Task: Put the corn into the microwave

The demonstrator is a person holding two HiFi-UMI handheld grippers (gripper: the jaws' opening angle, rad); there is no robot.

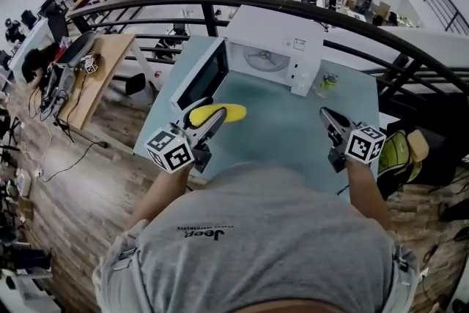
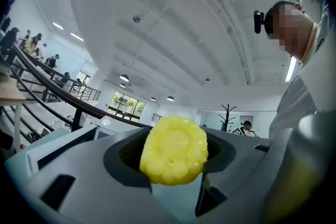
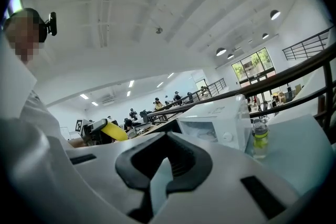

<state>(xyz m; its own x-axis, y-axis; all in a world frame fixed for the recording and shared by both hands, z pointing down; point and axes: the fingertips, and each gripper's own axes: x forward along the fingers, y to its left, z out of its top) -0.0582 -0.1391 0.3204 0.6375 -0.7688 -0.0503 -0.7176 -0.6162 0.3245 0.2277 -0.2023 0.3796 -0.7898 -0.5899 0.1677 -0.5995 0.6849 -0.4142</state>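
A yellow corn cob (image 1: 226, 113) is clamped between the jaws of my left gripper (image 1: 209, 116), over the near left part of the pale teal table (image 1: 293, 132). In the left gripper view the cob's end (image 2: 176, 150) fills the gap between the pads. The white microwave (image 1: 275, 48) stands at the table's far edge with its door (image 1: 201, 77) swung open to the left, and its cavity shows. My right gripper (image 1: 325, 113) hovers at the near right, shut with nothing in it. From the right gripper view I see the microwave (image 3: 220, 123) and the corn (image 3: 114, 131).
A small bottle with a green label (image 1: 327, 83) stands right of the microwave, seen as the bottle (image 3: 260, 139) ahead of the right gripper. A dark railing (image 1: 220, 4) curves behind the table. A wooden desk (image 1: 102, 70) lies left, a yellow-green bag (image 1: 399, 150) right.
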